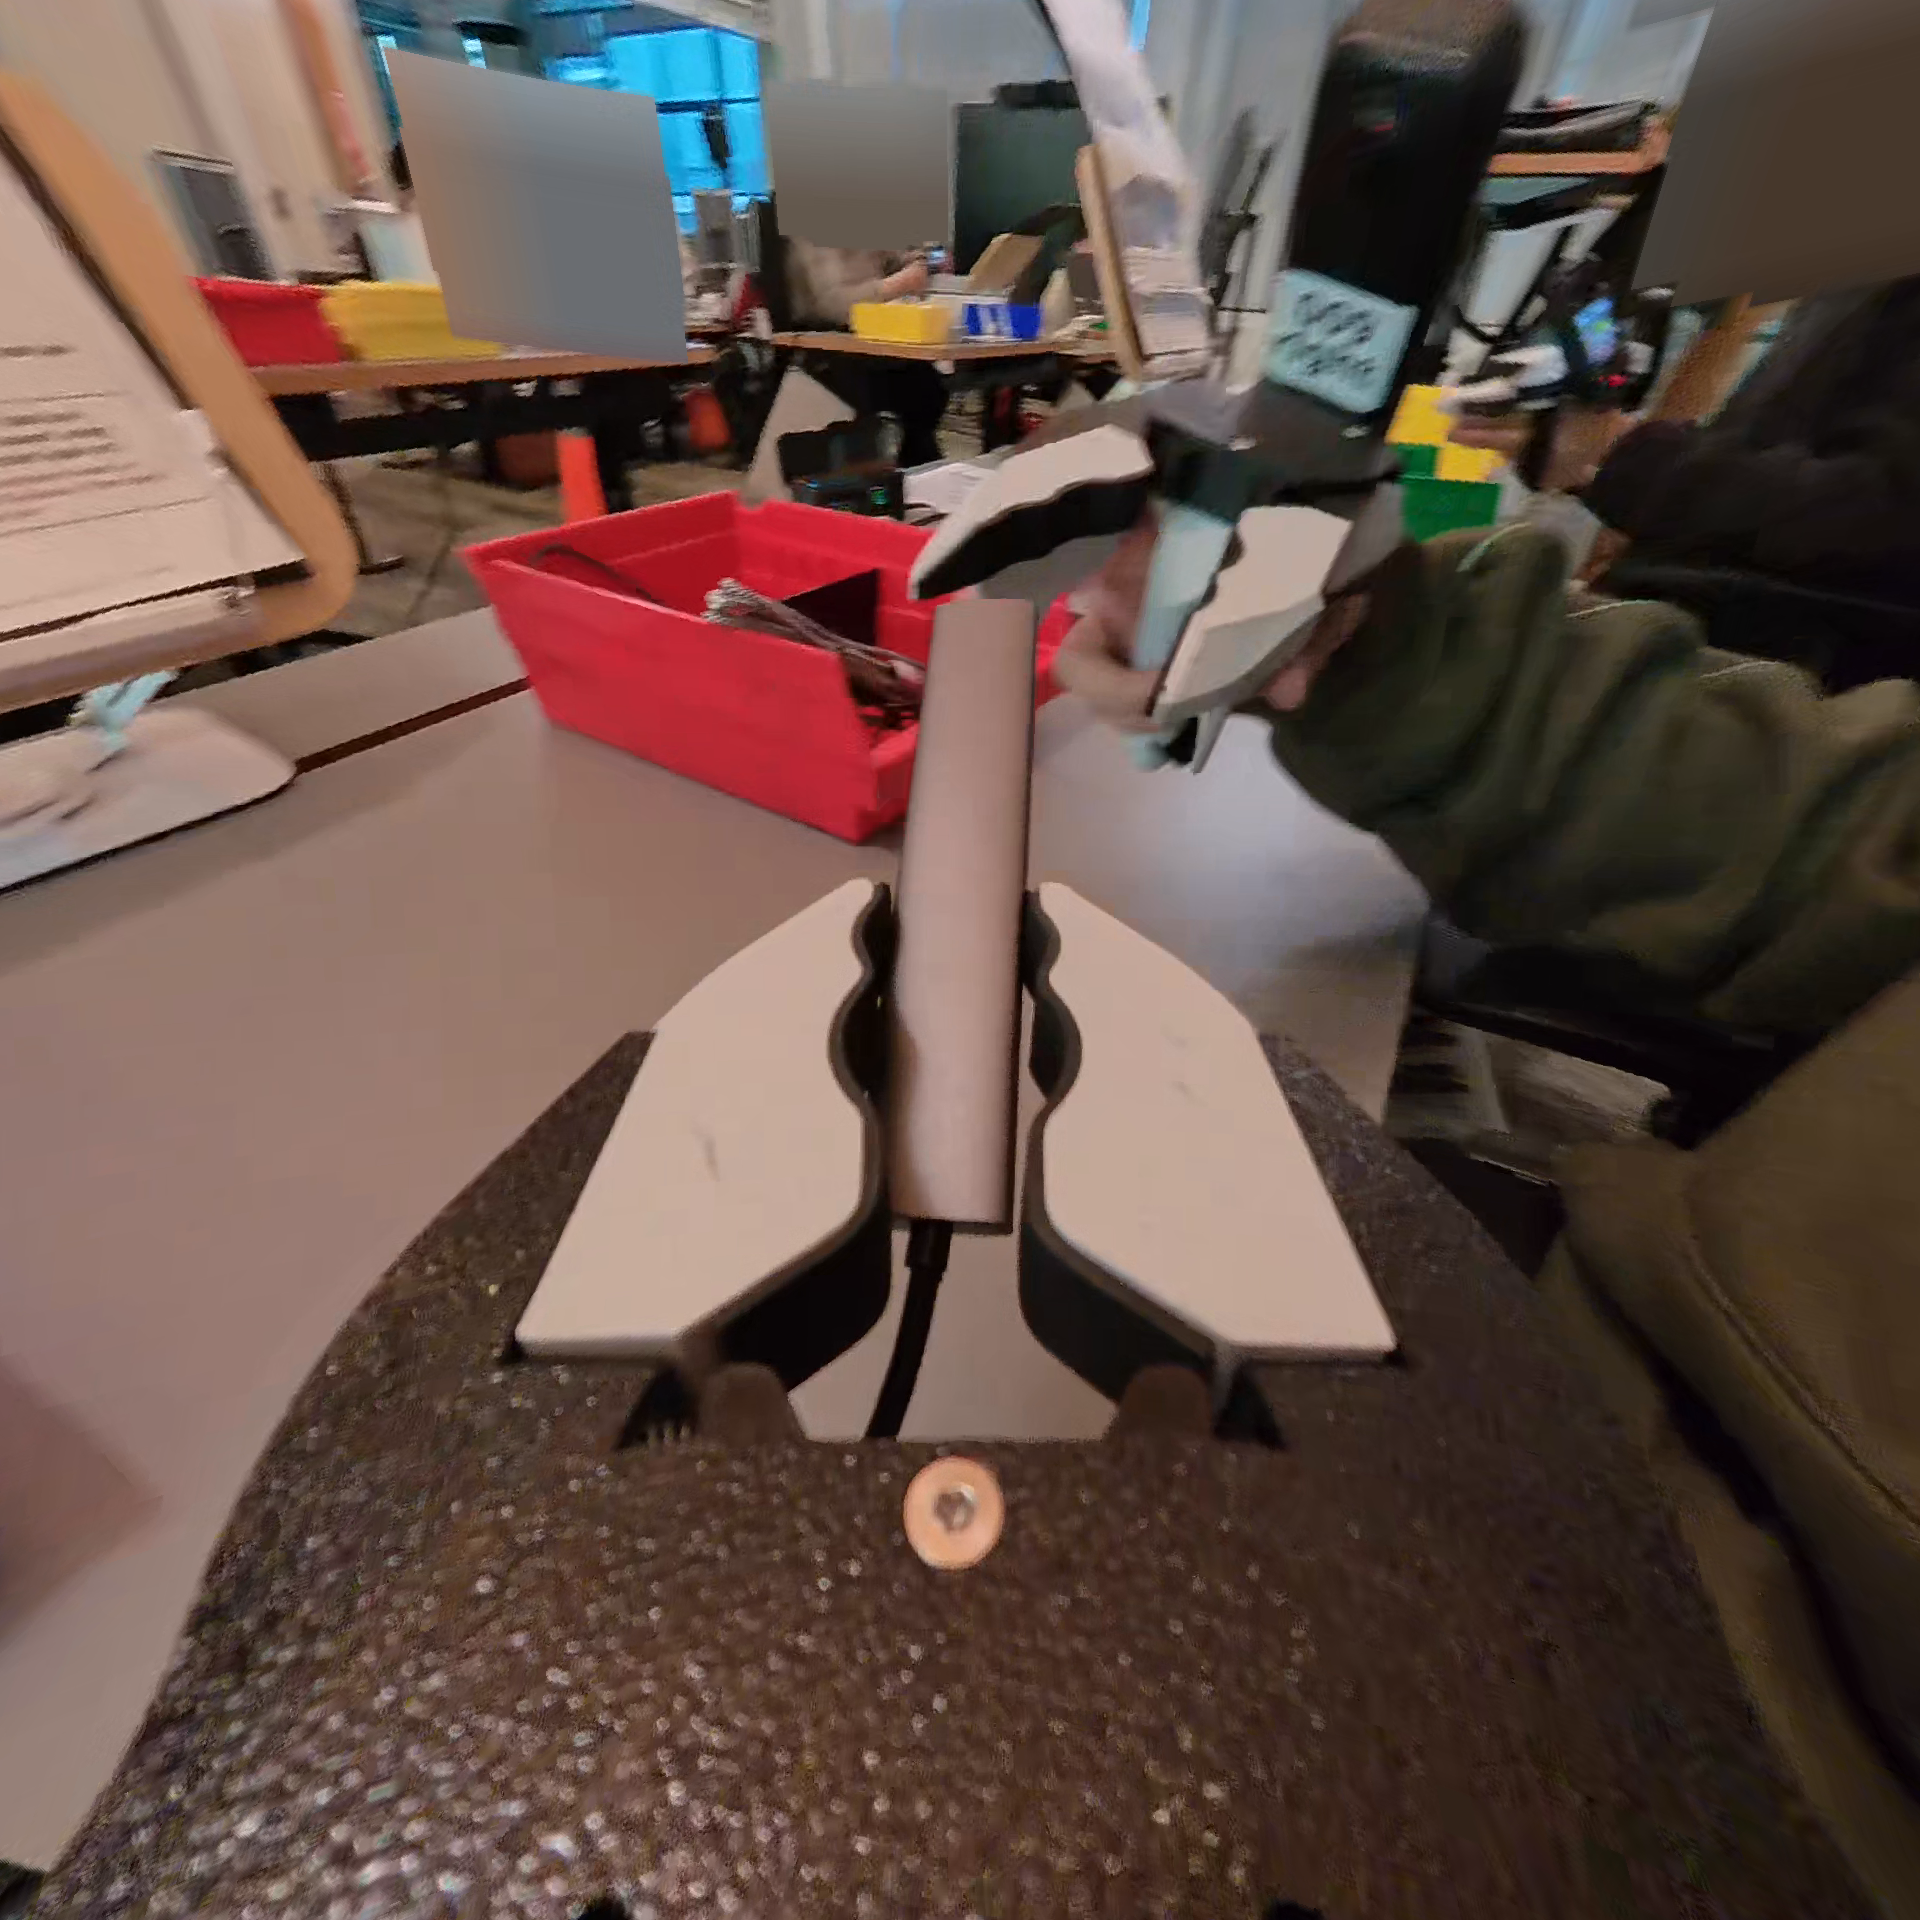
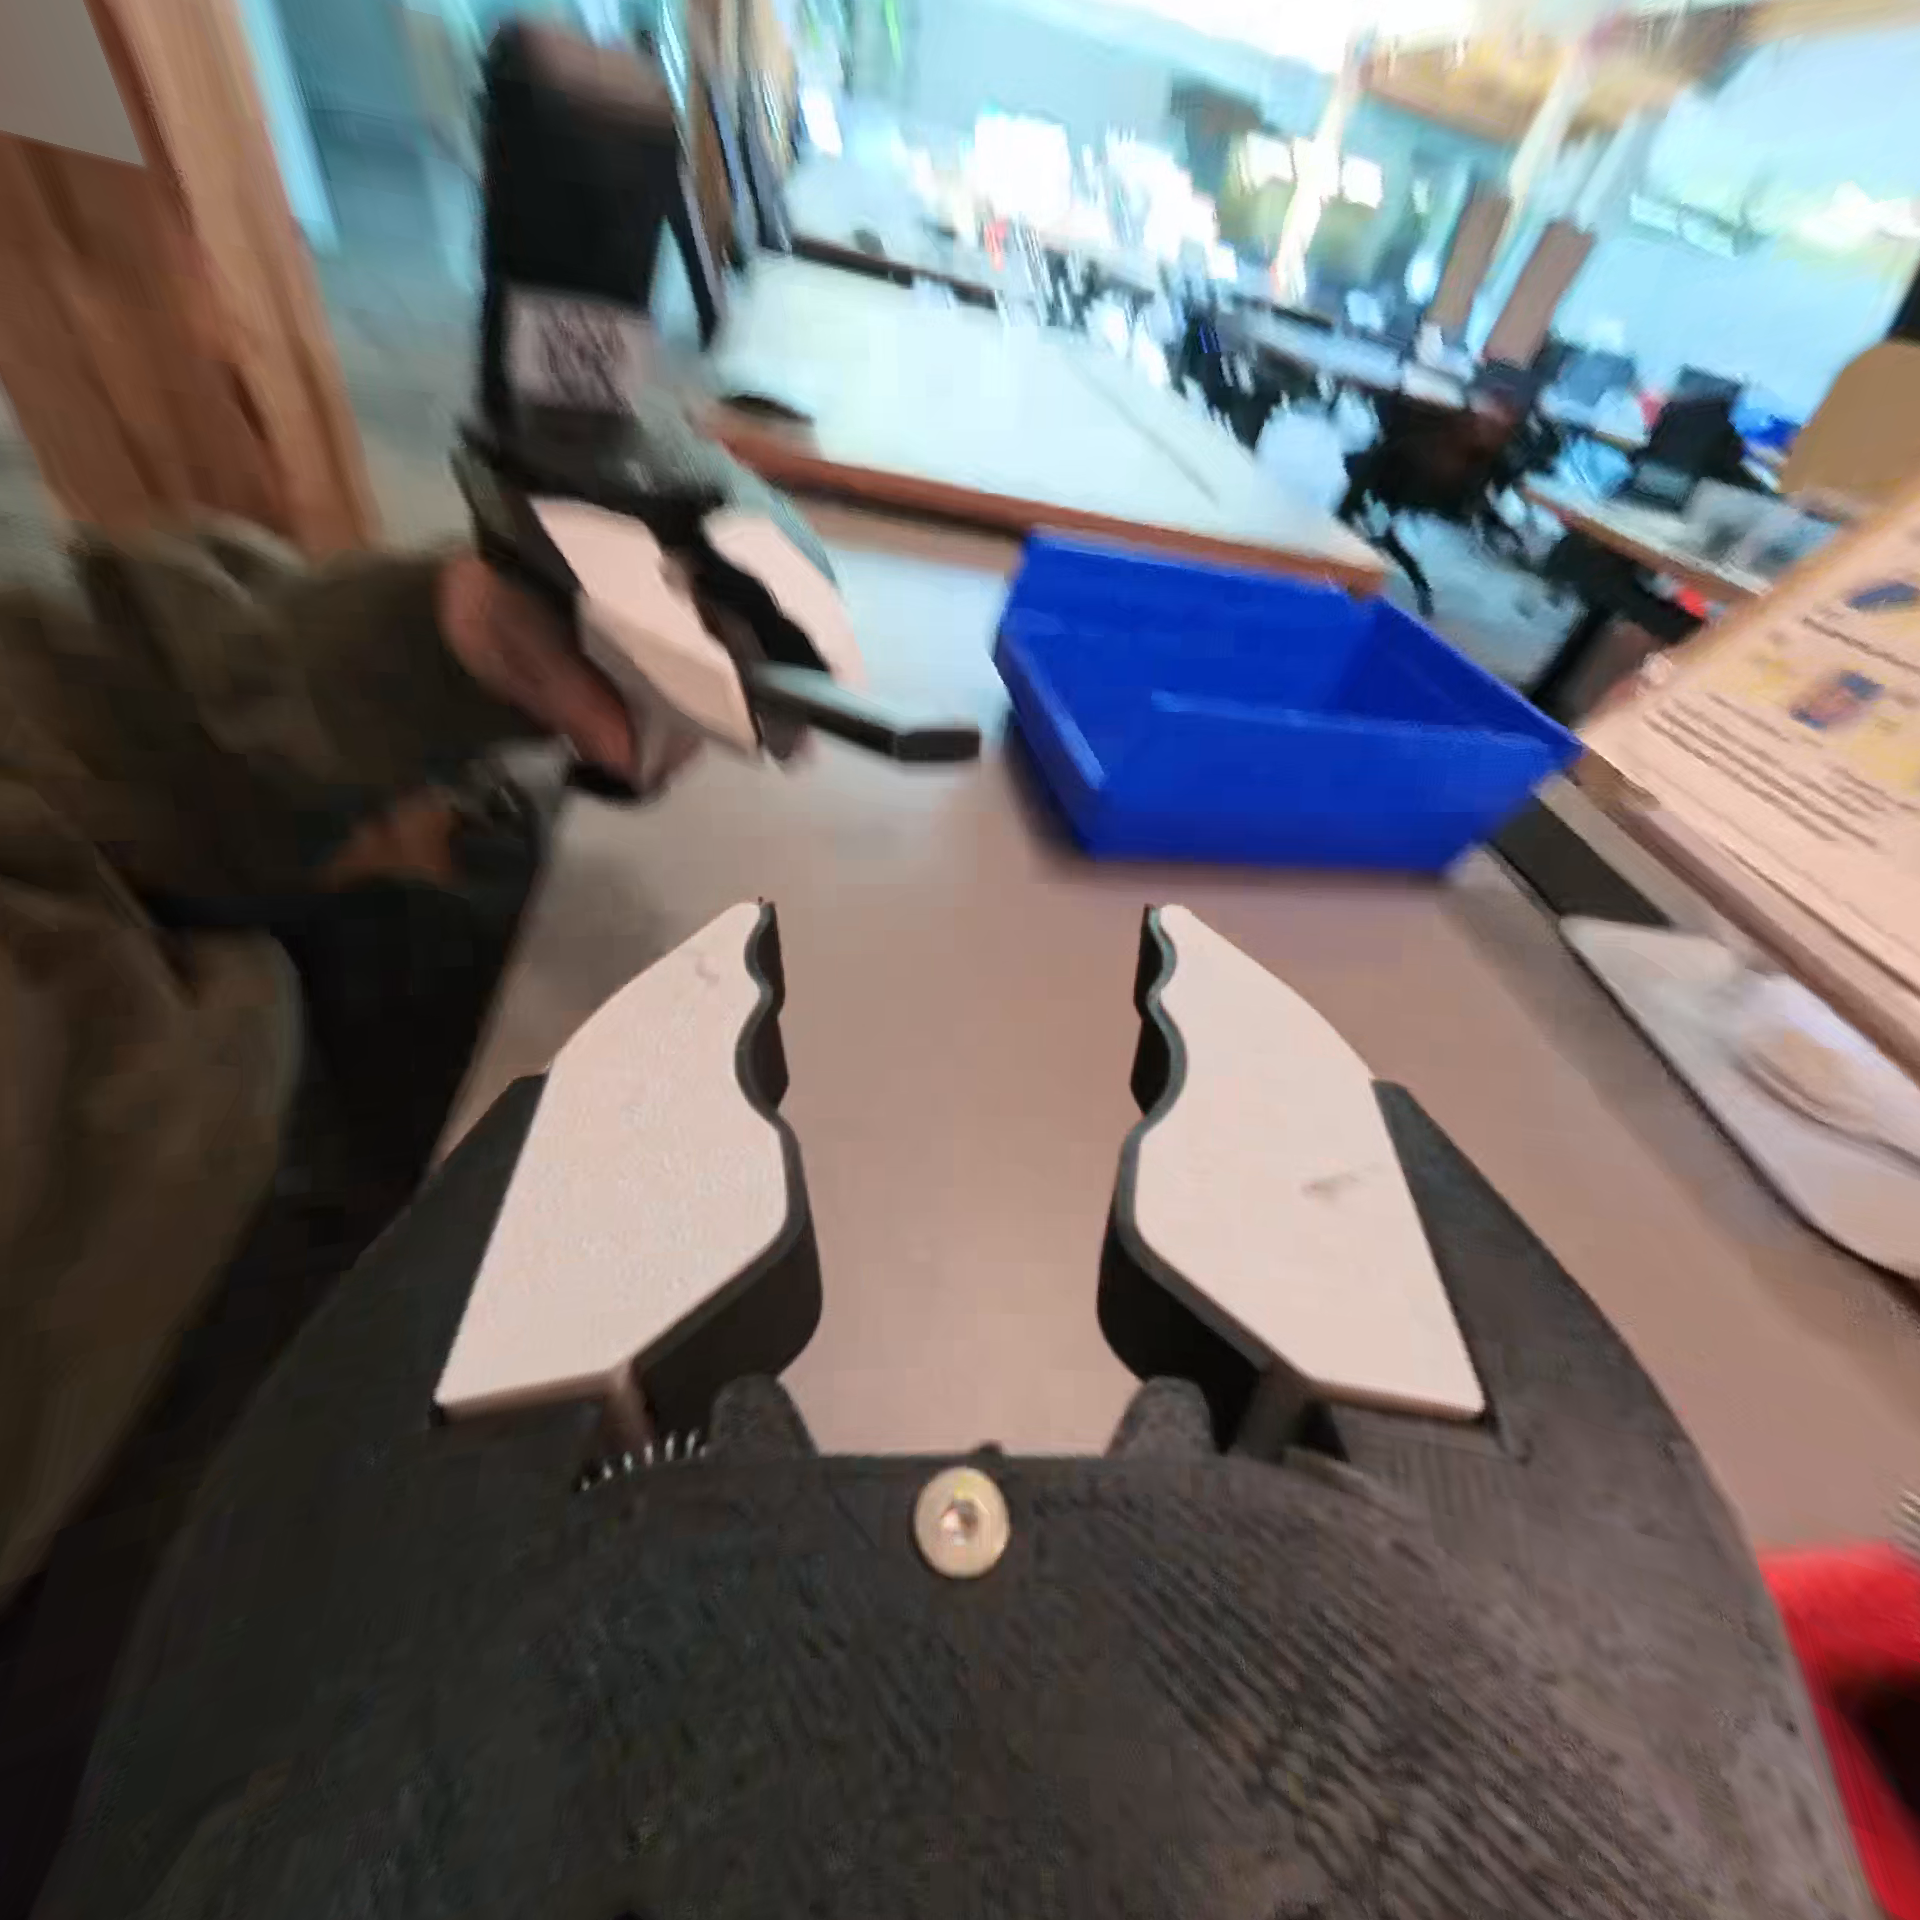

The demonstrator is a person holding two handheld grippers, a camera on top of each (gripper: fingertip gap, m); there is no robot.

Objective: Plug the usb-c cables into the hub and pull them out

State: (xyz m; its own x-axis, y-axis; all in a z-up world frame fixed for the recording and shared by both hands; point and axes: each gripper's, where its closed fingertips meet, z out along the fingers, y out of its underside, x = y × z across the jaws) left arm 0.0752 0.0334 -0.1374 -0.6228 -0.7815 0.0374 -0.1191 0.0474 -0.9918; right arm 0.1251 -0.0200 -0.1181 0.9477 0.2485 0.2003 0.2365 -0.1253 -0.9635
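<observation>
Left hand-held gripper (image 1: 956,1049) clamping smooth grey slab-shaped hub (image 1: 961,914), right hand-held gripper (image 2: 961,1039) spread empty

Bare grey table (image 2: 935,1039) ahead of the right gripper (image 2: 961,925); jaws apart, nothing between them. Blue bin (image 2: 1278,748) blocks the far right, document stand (image 2: 1766,727) and its base wall off the right edge. Left gripper (image 1: 956,894) has no gap: hub (image 1: 961,883) fills it, sticking out forward. Red bin (image 1: 707,675) sits behind the hub tip. Table left of the red bin is open.
</observation>
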